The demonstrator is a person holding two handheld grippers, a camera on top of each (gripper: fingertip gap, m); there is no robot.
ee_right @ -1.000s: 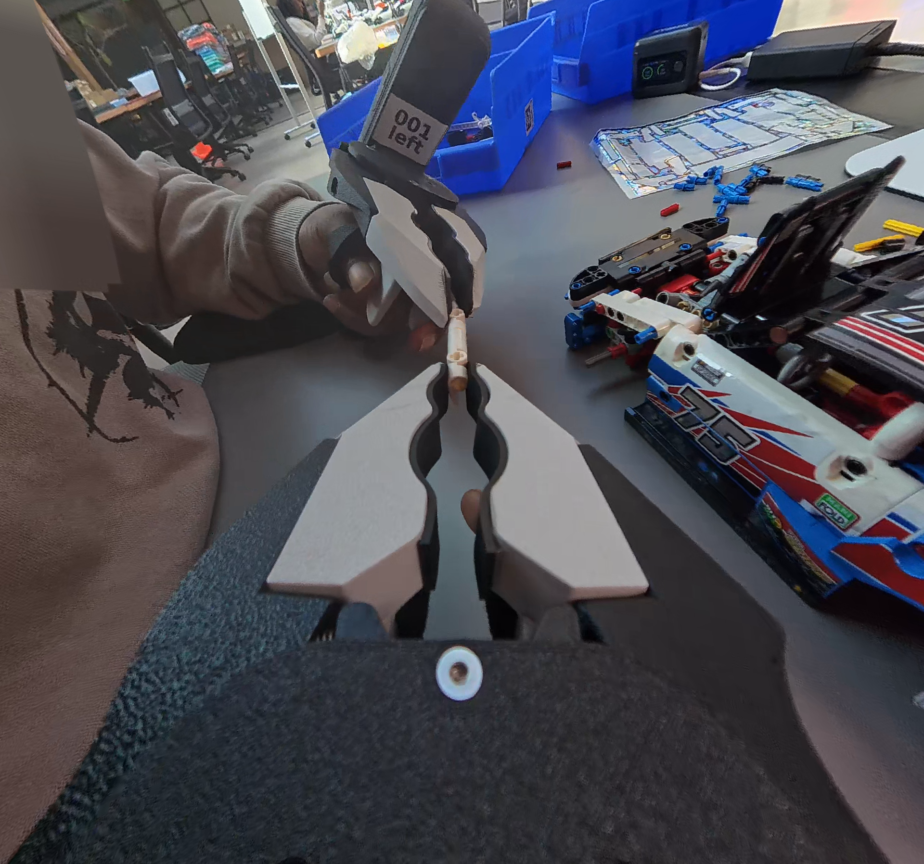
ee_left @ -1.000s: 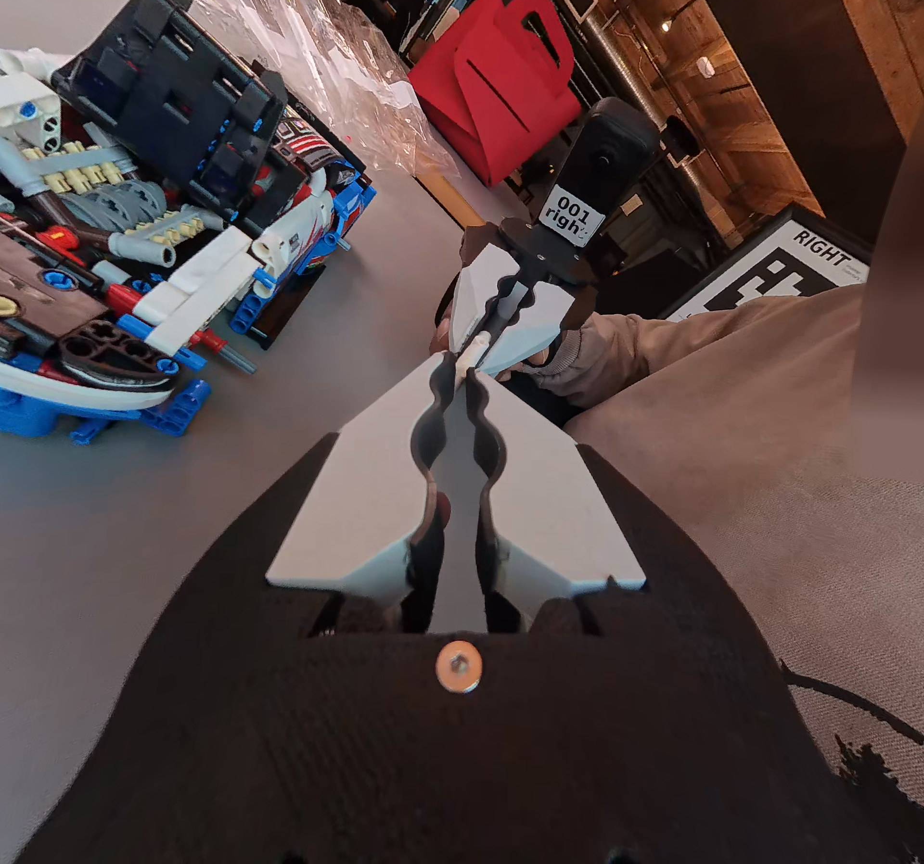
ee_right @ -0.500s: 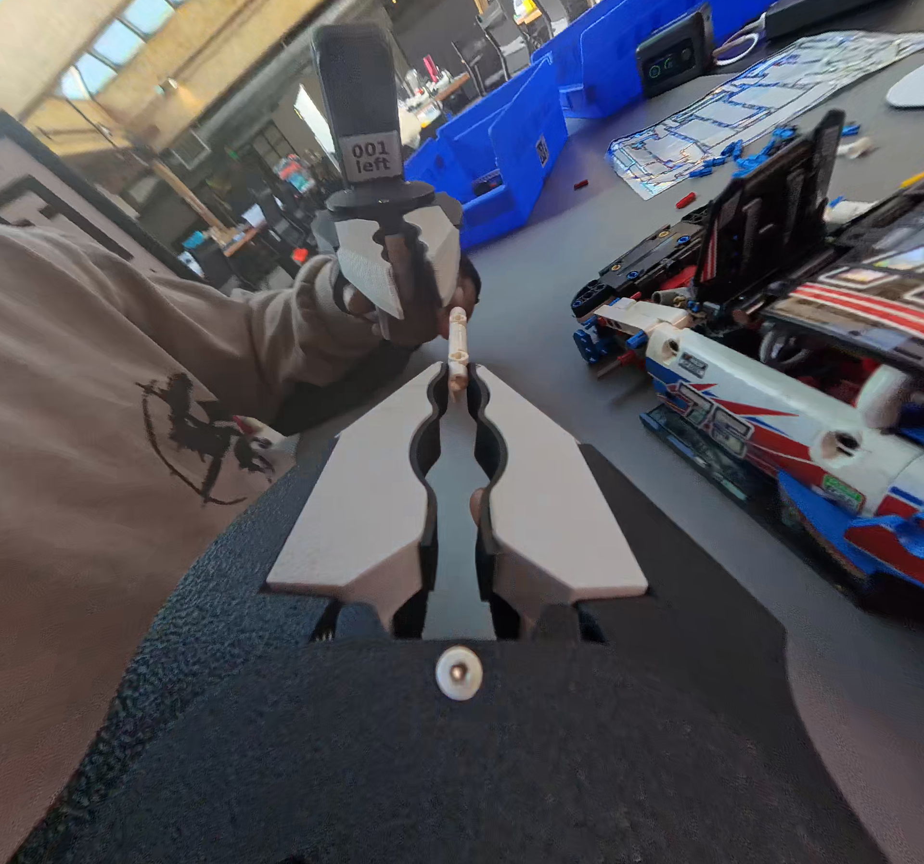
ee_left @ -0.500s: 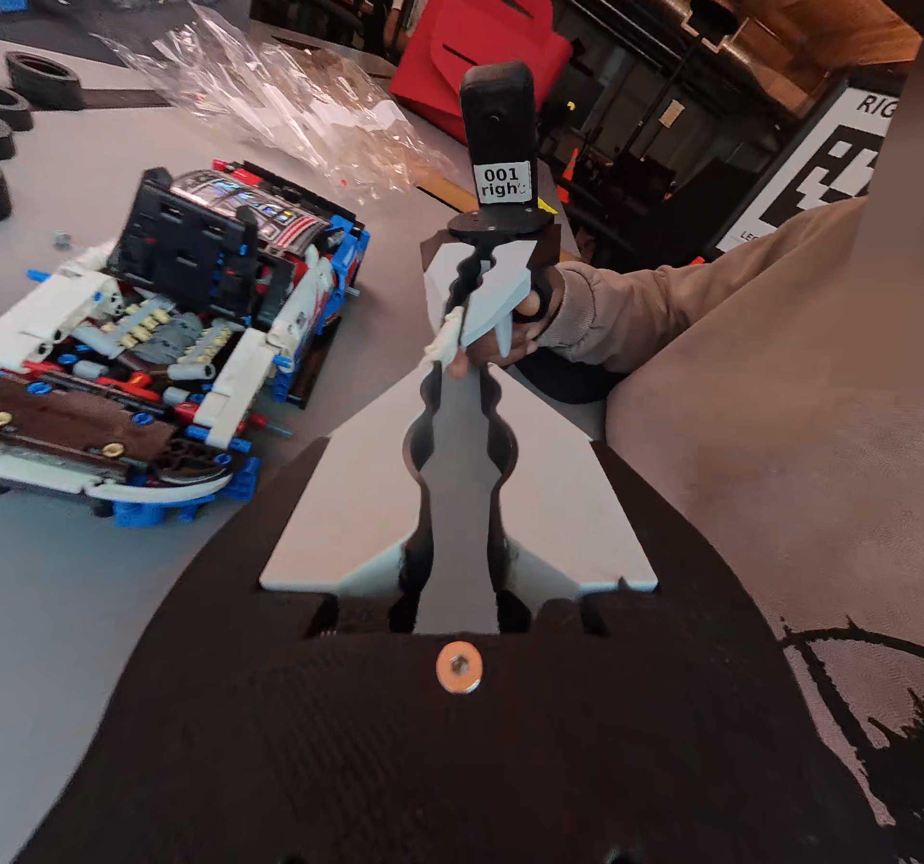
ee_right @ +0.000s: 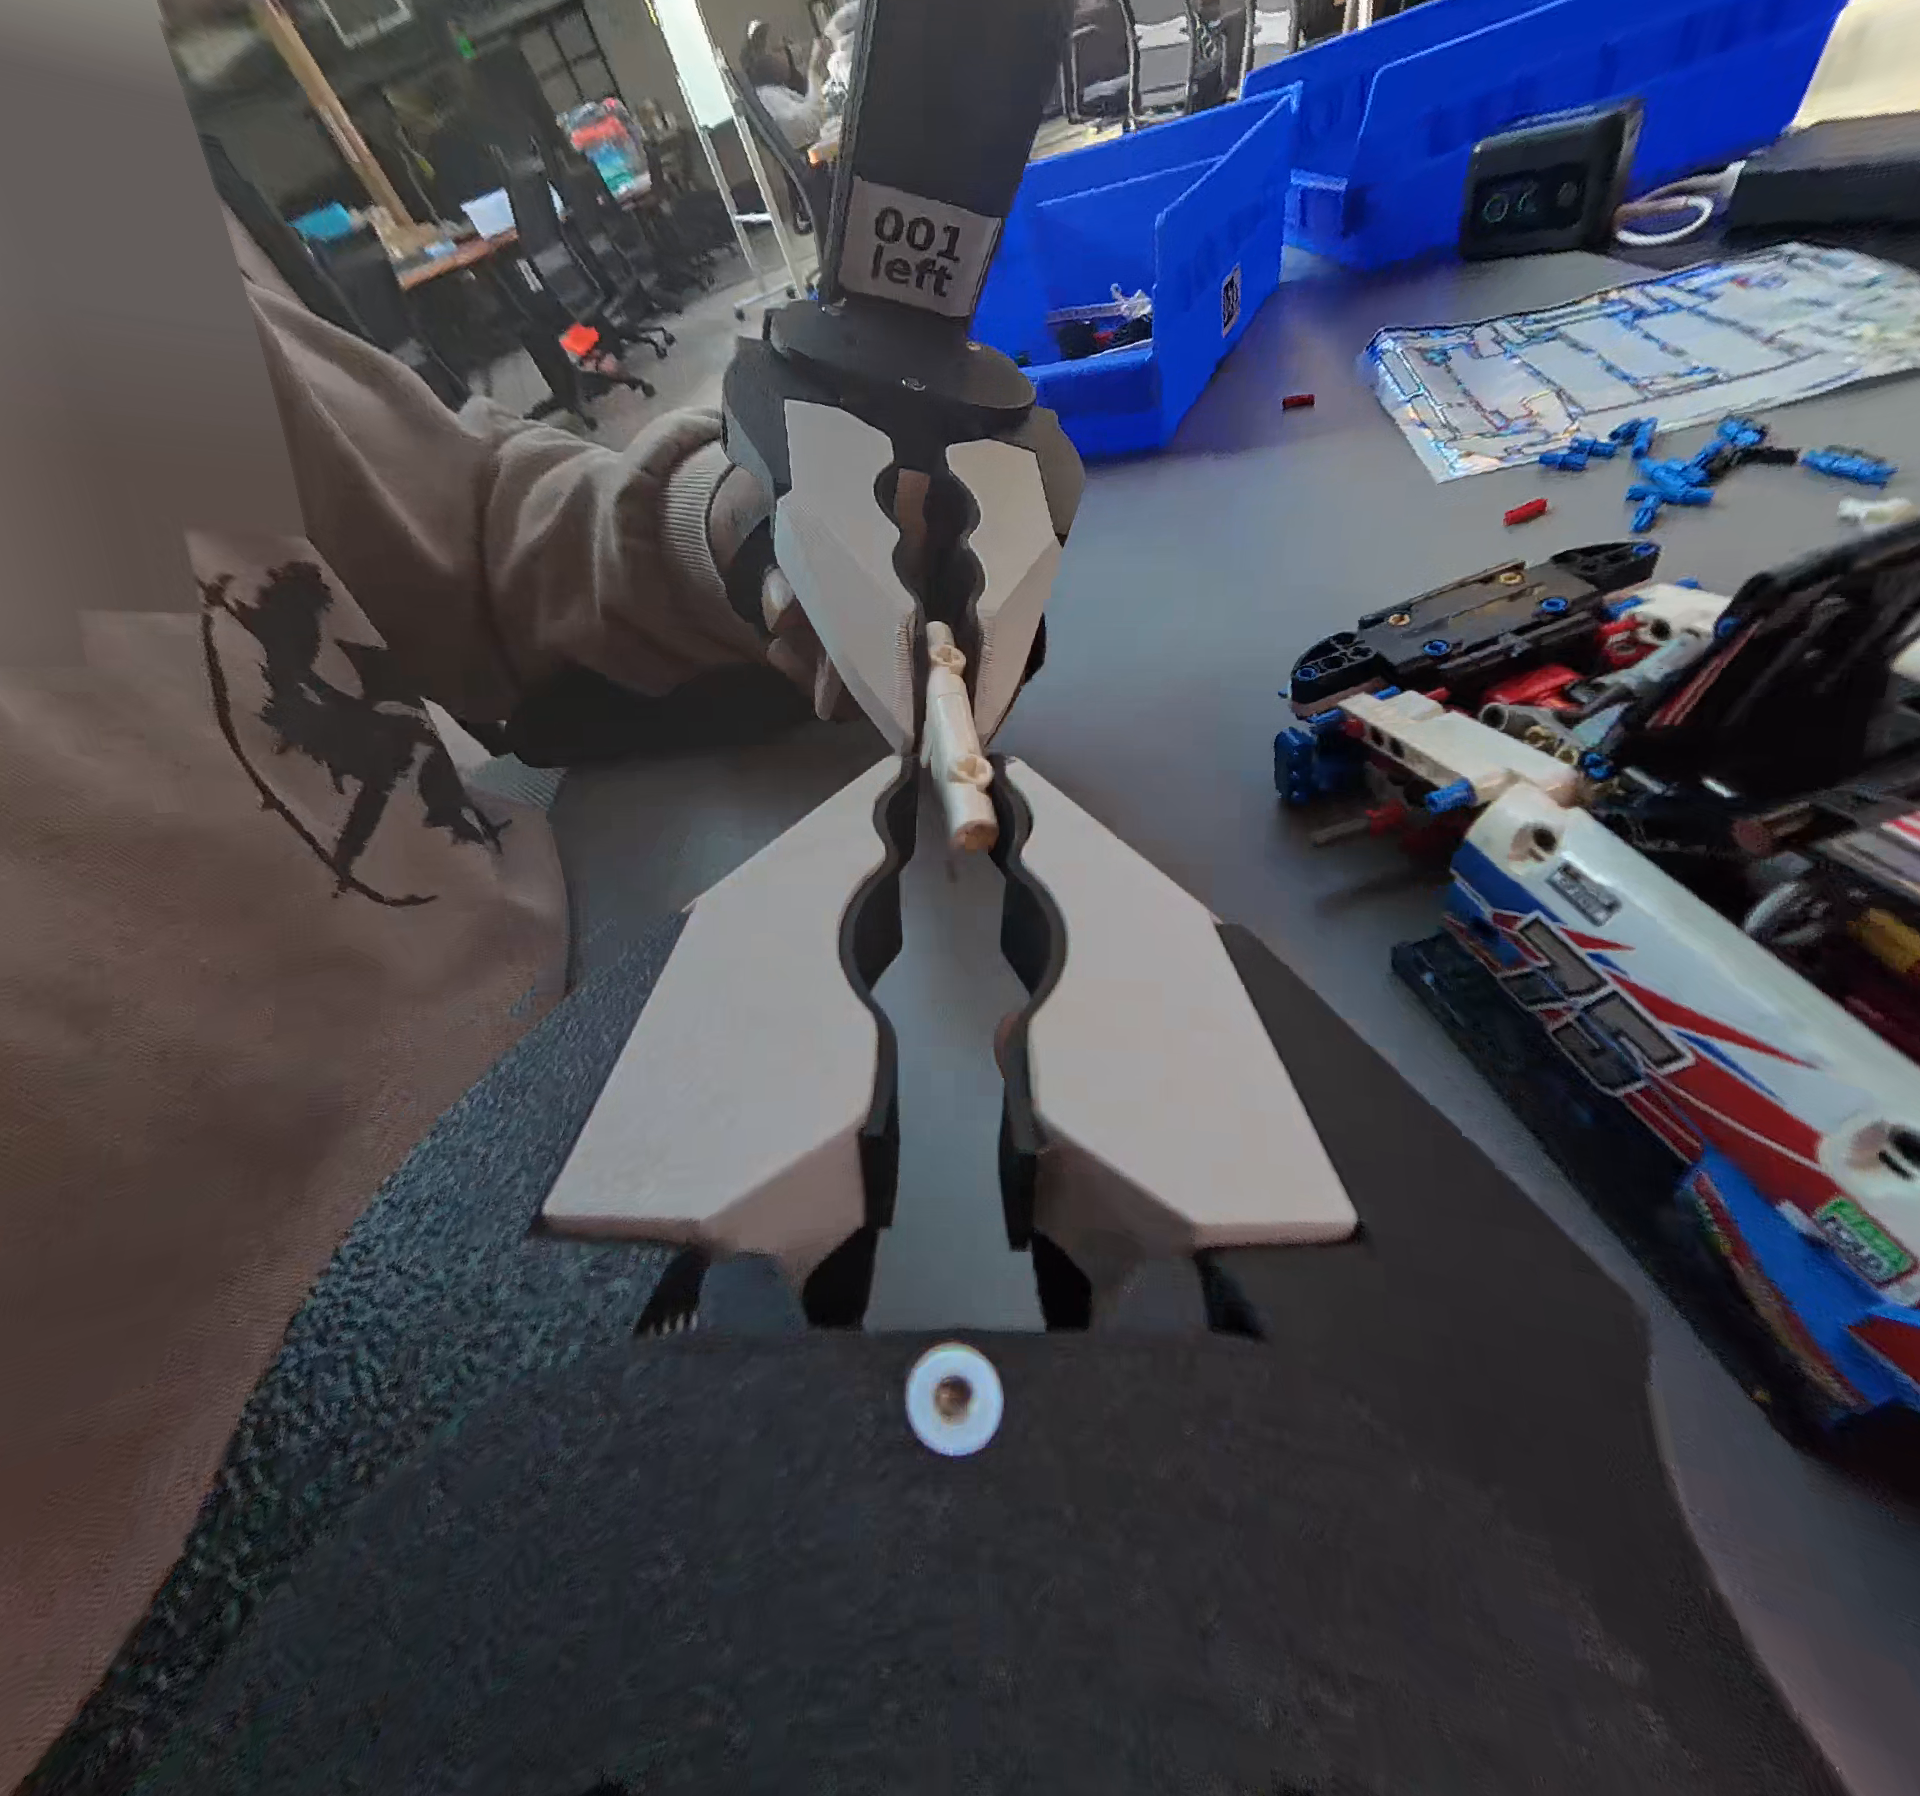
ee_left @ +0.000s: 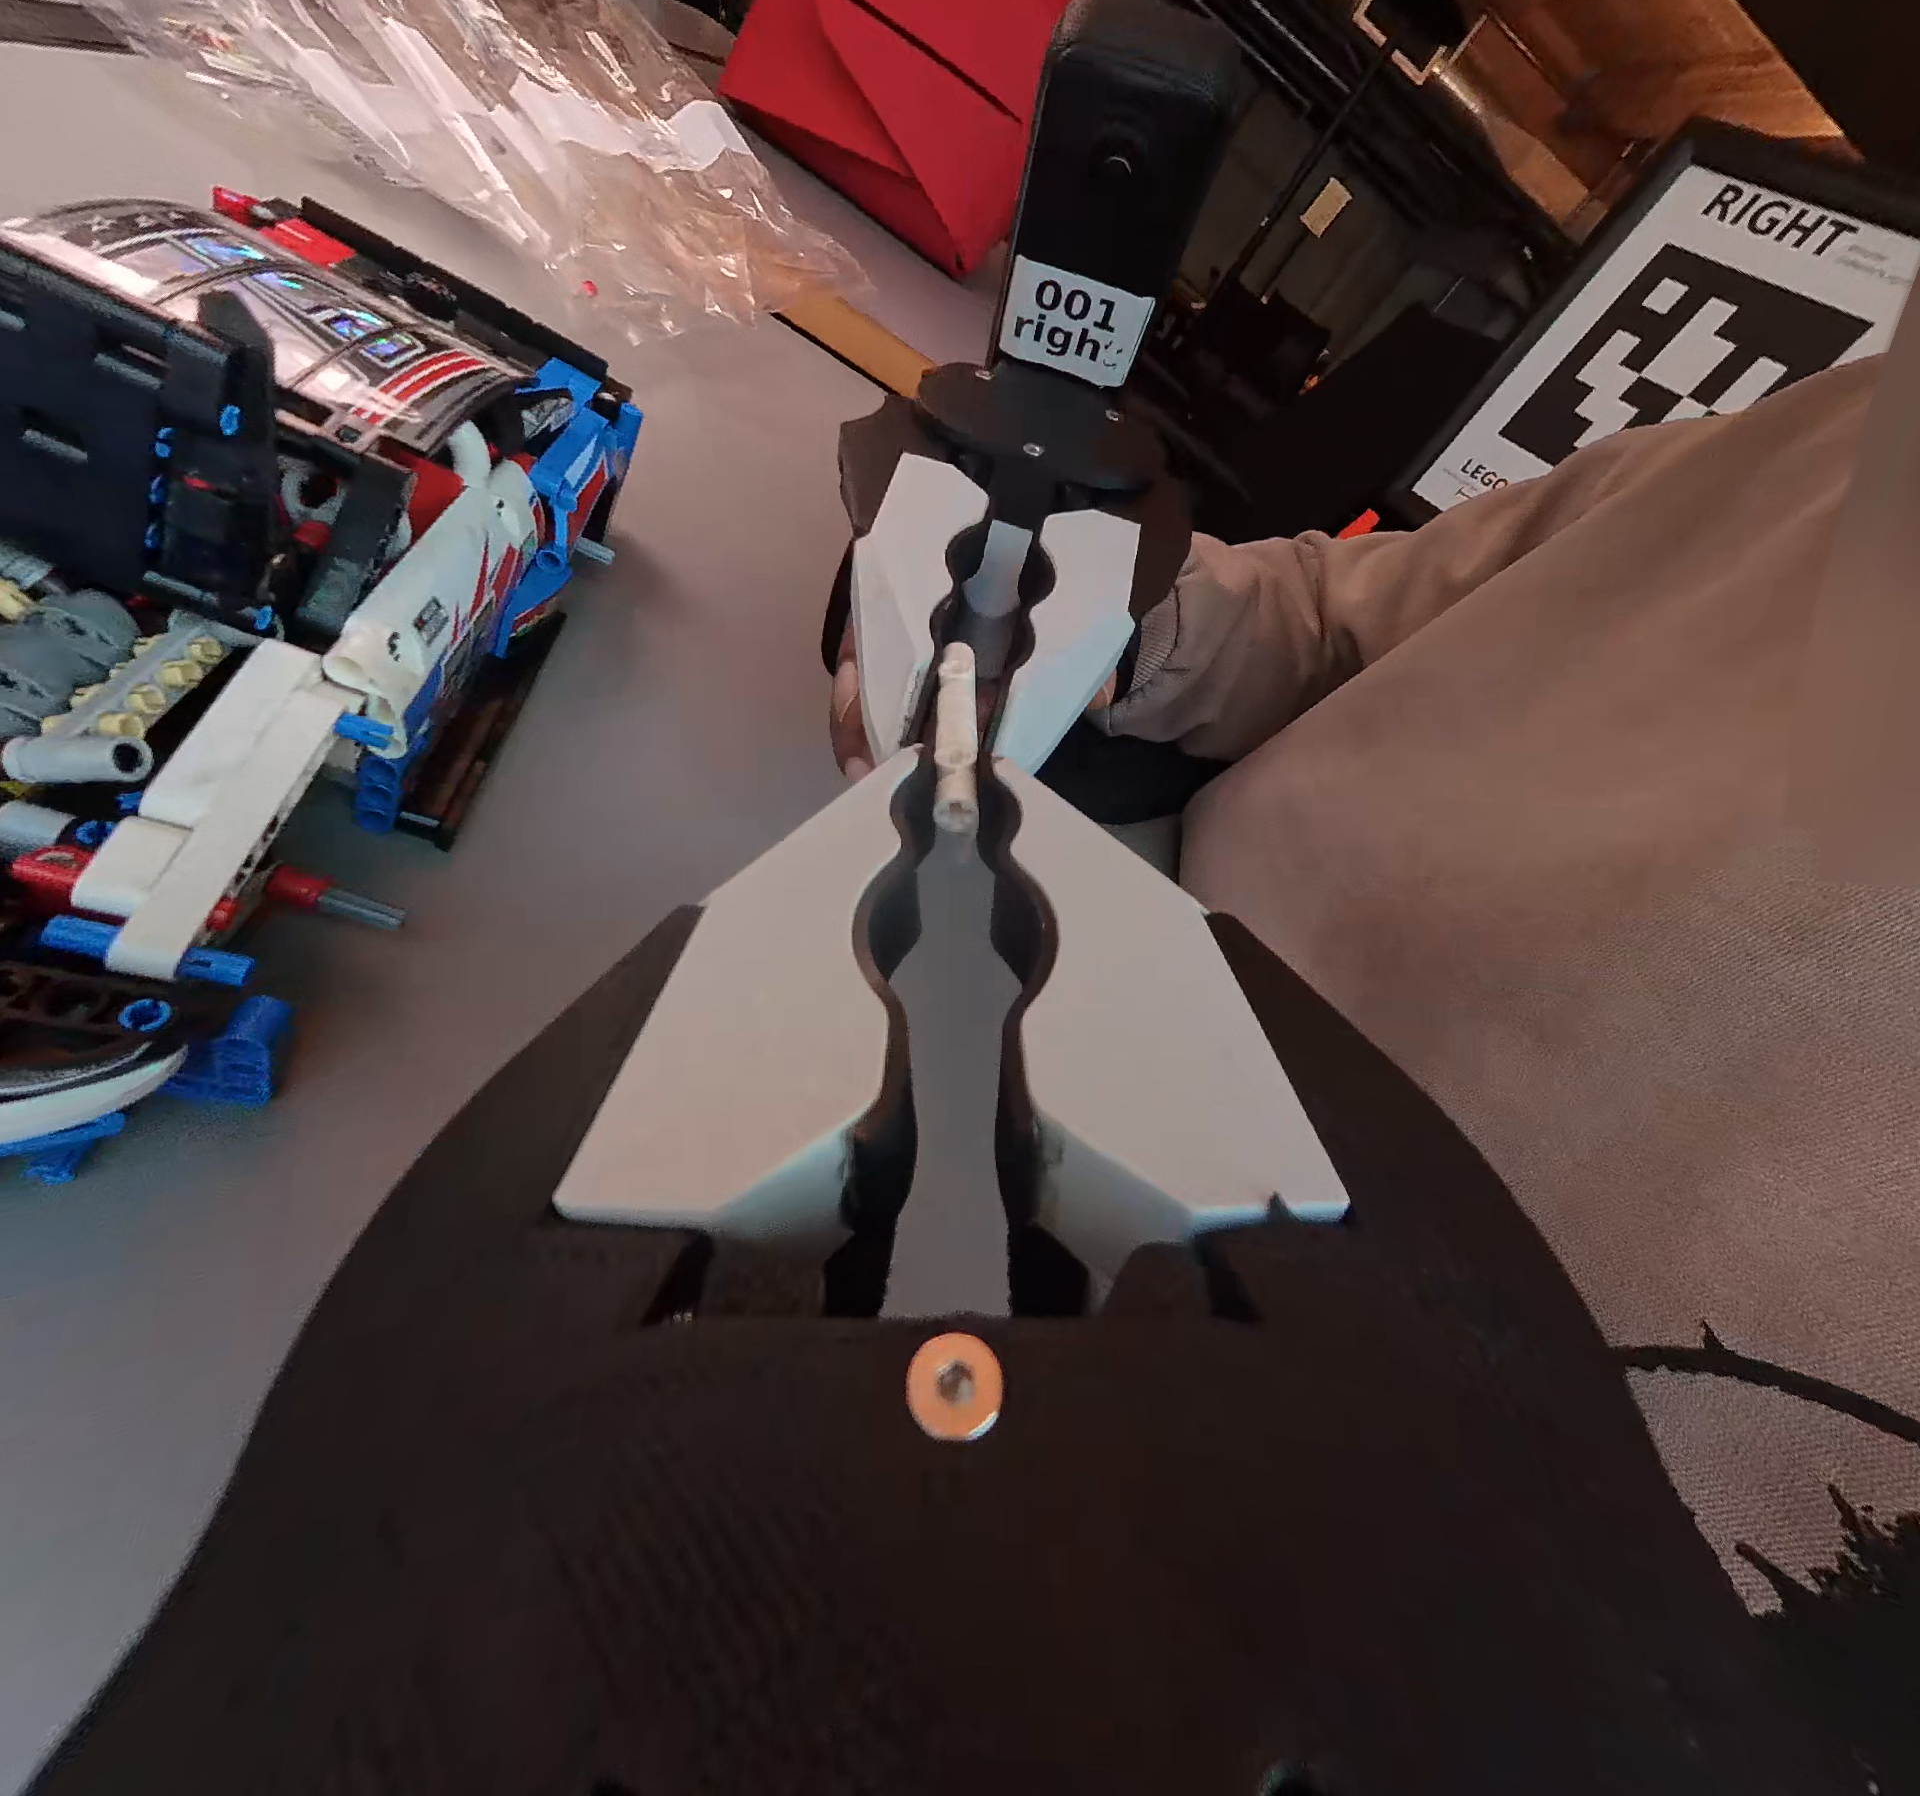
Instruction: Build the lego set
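Note:
A cream Lego pin (ee_left: 954, 738) hangs between my two grippers, which face each other tip to tip above the grey table (ee_left: 675, 707). My left gripper (ee_left: 956, 764) has the pin's near end between its fingertips and appears shut on it. My right gripper (ee_right: 956, 775) has its jaws apart, with the pin (ee_right: 954, 744) lying tilted and loose in the gap. The right gripper also shows in the left wrist view (ee_left: 961, 697), and the left gripper in the right wrist view (ee_right: 940, 718). The partly built blue, white and red Lego car (ee_left: 312, 603) (ee_right: 1610, 915) stands on the table beside them.
Clear plastic bags (ee_left: 468, 105) and a red bag (ee_left: 914, 53) lie behind the car. Blue bins (ee_right: 1143, 271), an instruction sheet (ee_right: 1642, 344) and loose blue pins (ee_right: 1683, 479) are at the back. The person's beige sleeves and torso (ee_right: 260, 915) are close by. Left and right tips are no more than a few centimetres apart.
The left gripper has come back to the pin and taken its end between its tips. The right gripper's jaws have widened and the pin now tilts in them.

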